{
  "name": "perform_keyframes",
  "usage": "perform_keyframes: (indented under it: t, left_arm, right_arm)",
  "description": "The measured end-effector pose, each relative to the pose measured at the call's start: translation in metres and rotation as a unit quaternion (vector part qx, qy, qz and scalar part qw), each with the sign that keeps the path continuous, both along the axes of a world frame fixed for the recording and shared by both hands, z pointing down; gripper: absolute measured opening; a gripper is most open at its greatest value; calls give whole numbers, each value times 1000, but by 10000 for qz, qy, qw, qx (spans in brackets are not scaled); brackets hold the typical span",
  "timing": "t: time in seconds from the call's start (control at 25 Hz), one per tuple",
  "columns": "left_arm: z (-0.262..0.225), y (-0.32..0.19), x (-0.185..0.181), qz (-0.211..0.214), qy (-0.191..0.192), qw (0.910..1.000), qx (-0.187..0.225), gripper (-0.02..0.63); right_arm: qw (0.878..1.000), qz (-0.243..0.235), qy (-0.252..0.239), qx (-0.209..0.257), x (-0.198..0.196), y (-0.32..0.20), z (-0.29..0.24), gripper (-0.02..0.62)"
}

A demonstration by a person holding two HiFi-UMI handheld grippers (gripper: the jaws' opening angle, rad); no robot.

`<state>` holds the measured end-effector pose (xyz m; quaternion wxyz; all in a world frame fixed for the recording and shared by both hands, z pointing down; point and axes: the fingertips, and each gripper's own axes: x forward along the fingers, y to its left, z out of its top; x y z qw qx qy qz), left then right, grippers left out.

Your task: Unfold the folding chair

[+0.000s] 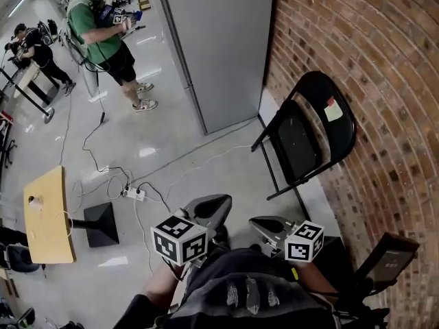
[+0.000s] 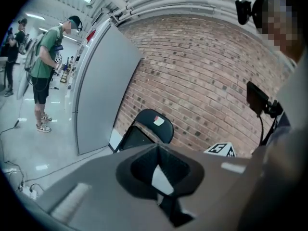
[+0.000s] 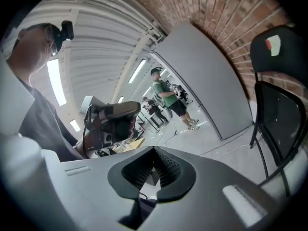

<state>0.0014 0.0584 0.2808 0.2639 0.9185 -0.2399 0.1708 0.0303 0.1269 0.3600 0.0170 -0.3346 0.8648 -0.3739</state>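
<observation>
A black folding chair (image 1: 309, 136) stands folded, leaning against the brick wall (image 1: 370, 60), with a pale sticker (image 1: 333, 110) on its backrest. It also shows ahead in the left gripper view as the chair (image 2: 153, 126) and at the right edge of the right gripper view as the chair (image 3: 276, 105). My left gripper (image 1: 209, 210) and right gripper (image 1: 269, 226) are held close to my body, well short of the chair. Both the left gripper (image 2: 158, 150) and the right gripper (image 3: 154, 150) are shut with nothing between the jaws.
A grey partition (image 1: 219, 46) stands left of the chair. Cables and a power strip (image 1: 134, 194) lie on the floor. A small wooden table (image 1: 48, 214) is at the left. A person in a green shirt (image 1: 103, 33) stands far back. A black screen on a stand (image 1: 391, 256) is at my right.
</observation>
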Motion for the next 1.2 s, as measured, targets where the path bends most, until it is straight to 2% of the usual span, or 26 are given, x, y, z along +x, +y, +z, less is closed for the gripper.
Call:
perform_keyframes:
  t: [0.08,0.28,0.56,0.92,1.08,1.2]
  left_arm:
    - [2,-16,-6,111,90,9999,-32,2]
    - [14,-50,-22,310,341,9983,-362,2]
    - [20,-95,-42,529,595,9960,-401,2]
    - [37,-116,-48,562,897,9917,-735,2]
    - [39,-125,-47,512,817,9930,-676,2]
    - [38,-136,-53,284,696,9952,-621,2]
  right_arm:
    - [9998,146,57,-79,-4,-14,-1,2]
    - [9973,117,710,-122,-27,-38,1,2]
    - [9935,568,764,-620,-34,-61,9,2]
    - [9849,59,1550,-772,-54,-81,16,2]
    - [9867,124,1408,-798,-48,-95,17,2]
    - [9884,-86,1314,-761,-50,-105,22,2]
